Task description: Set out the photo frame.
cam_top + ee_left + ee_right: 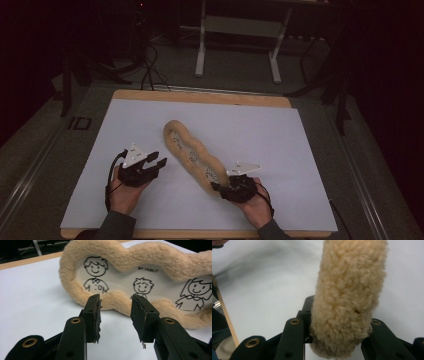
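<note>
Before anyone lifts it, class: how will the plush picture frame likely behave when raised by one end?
The plush picture frame is long and fleece-padded, so it probably feels light and grippy. Its flat printed panel suggests some stiffness. Held by the right claw at one end, the far end may droop or swing.

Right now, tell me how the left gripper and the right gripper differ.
The right gripper has the near end of the plush frame between its jaws; the left gripper has nothing between its jaws. The left gripper's jaws stand open, short of the frame's wavy edge; the right gripper's jaws hug the plush on both sides. Both are black, hand-held, and sit over the white table.
</note>
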